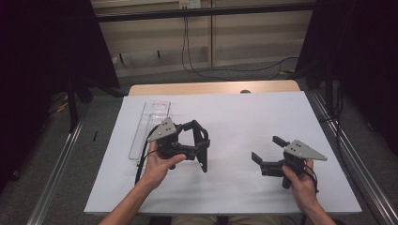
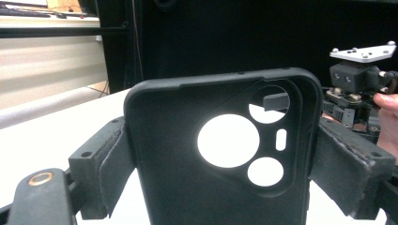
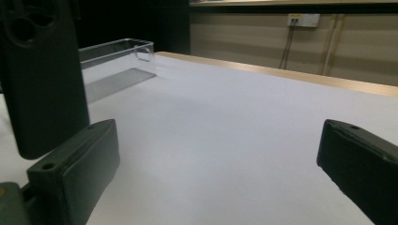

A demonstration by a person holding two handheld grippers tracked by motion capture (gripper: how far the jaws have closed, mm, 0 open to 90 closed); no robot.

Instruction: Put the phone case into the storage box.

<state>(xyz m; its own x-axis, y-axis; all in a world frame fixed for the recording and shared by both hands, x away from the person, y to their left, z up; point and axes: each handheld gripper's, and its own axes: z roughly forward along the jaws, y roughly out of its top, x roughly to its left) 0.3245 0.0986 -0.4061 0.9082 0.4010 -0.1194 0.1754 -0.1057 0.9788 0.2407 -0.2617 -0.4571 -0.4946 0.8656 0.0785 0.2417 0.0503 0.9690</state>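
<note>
A: Where is the black phone case (image 1: 202,146)?
B: Clamped by its two long sides between the padded jaws of the left gripper (image 1: 199,140), held above the white table (image 1: 244,122), its camera cut-outs facing that gripper's camera.

A: And the right gripper (image 1: 265,151)?
B: Jaws spread wide, nothing between them, well apart from the case.

A: The clear tray (image 1: 149,123)?
B: Lying at the table's left, just beyond the left hand.

A: How to proceed well?
B: Probably keep the left grip firm and level, and bring the open right jaws squarely onto a free edge before closing
</note>
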